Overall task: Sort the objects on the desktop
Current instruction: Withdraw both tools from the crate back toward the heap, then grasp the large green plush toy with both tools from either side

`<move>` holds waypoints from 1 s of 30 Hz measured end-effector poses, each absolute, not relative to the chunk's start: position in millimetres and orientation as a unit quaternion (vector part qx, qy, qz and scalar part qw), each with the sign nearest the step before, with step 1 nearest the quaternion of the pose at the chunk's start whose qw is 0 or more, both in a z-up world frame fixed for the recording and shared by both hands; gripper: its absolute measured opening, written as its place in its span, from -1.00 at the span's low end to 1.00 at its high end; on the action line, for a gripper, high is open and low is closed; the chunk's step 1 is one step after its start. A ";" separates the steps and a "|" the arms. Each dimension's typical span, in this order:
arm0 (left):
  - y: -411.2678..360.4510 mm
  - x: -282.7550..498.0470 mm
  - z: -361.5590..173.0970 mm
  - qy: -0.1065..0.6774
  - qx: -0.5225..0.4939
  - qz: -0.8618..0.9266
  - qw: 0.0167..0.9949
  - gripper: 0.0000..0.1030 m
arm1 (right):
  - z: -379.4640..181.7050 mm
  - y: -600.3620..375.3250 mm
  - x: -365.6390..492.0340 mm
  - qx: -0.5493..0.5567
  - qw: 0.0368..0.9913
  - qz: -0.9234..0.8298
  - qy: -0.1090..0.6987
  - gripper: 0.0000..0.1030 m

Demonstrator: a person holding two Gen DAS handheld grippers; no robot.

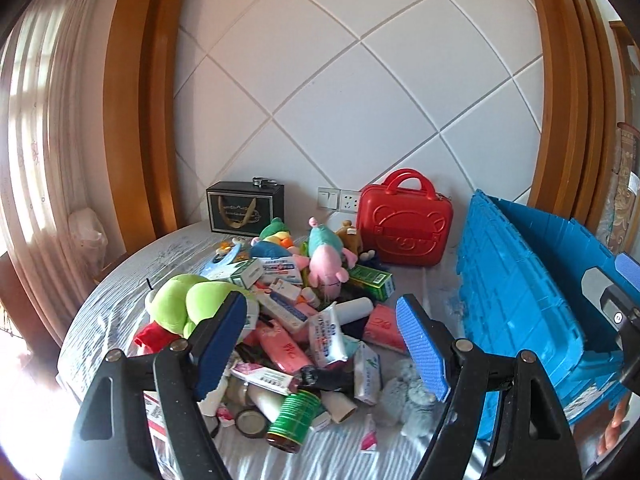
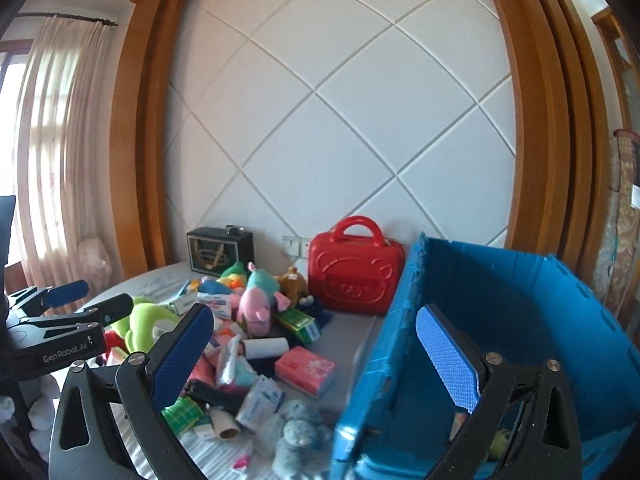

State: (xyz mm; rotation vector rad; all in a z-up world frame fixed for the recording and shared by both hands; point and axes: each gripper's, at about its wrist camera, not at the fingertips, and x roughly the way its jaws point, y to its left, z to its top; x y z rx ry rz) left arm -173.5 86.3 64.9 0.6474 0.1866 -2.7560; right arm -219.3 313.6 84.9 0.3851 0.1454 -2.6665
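Pile of mixed objects (image 1: 304, 320) lay mid-table: boxes, tubes, bottles, plush toys. Blue crate (image 1: 532, 304) stood at 3 o'clock of pile, just beside it; few small items visible at crate bottom in right wrist view. Red case (image 1: 404, 224) at 1 o'clock, against wall. Judged: sorting barely started, nearly whole heap left. Left gripper (image 1: 320, 344) hung above near edge of pile, angled down, jaws wide apart, nothing between them. Right gripper (image 2: 316, 356) hung over crate's near wall, jaws likewise wide, empty.

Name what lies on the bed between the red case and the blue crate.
Nothing: between the red case and the blue crate only bare striped bedcover shows, in the left wrist view; the right wrist view agrees.
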 end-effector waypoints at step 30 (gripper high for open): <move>-150.0 -164.3 -40.0 0.114 0.353 -0.877 0.306 0.50 | -30.5 101.9 -286.8 0.295 0.332 -0.891 0.096 1.00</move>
